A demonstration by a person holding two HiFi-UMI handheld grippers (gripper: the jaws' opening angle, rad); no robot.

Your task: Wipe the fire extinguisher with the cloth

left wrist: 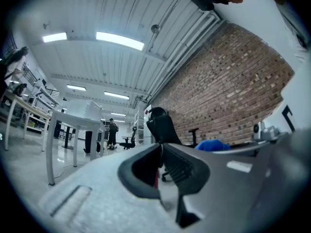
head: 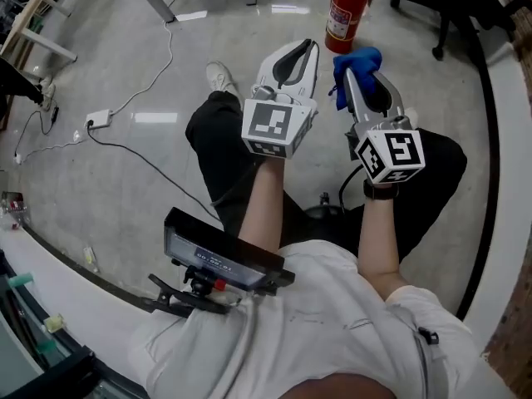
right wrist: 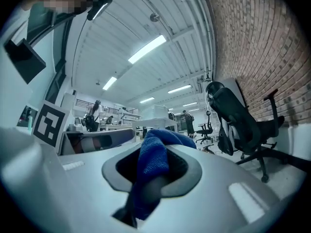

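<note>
Cloth (right wrist: 151, 165): blue, seemingly crumpled, in right tongs (right wrist: 156, 147).

The cloth (right wrist: 150, 171) is a blue, nubbly terry-like fabric, matt against the smooth, matt grey plastic of the right tongs (right wrist: 156, 147) pinching it. The fire extinguisher (head: 347, 12) has a glossy red body. The floor (head: 125, 56) is smooth grey concrete with a sheen that mirrors the lights, and the wall (left wrist: 233, 96) is rough red brick.
</note>
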